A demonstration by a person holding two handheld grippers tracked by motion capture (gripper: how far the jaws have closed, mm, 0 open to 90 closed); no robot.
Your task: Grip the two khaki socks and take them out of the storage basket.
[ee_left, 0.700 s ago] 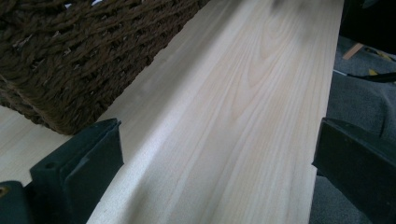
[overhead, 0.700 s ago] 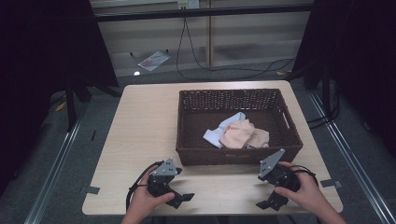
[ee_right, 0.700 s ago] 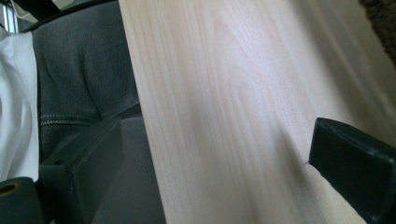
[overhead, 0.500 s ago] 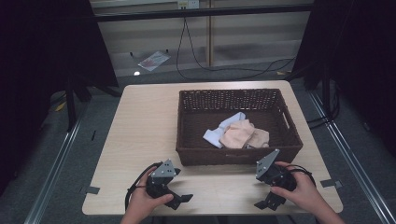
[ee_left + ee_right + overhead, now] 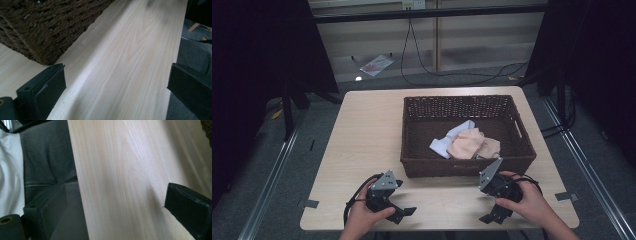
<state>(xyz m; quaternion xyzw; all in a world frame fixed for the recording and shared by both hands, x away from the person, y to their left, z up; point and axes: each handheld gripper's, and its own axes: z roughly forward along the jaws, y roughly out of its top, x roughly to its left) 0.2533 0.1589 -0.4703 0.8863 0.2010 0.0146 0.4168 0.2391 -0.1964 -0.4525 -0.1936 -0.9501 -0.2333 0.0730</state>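
Both tools, left tool (image 5: 404,212) and right tool (image 5: 492,216), sat wide open on the desk (image 5: 362,145). Next, probably reach into the basket (image 5: 412,165) for cloths (image 5: 467,144).

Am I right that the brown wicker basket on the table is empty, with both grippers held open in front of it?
Not quite: the wicker basket is not empty; the high view shows folded cloths in it. The rest holds: the left gripper and right gripper are open in front of it.

Cloths (image 5: 466,143) in basket (image 5: 412,131), table (image 5: 362,135) right.
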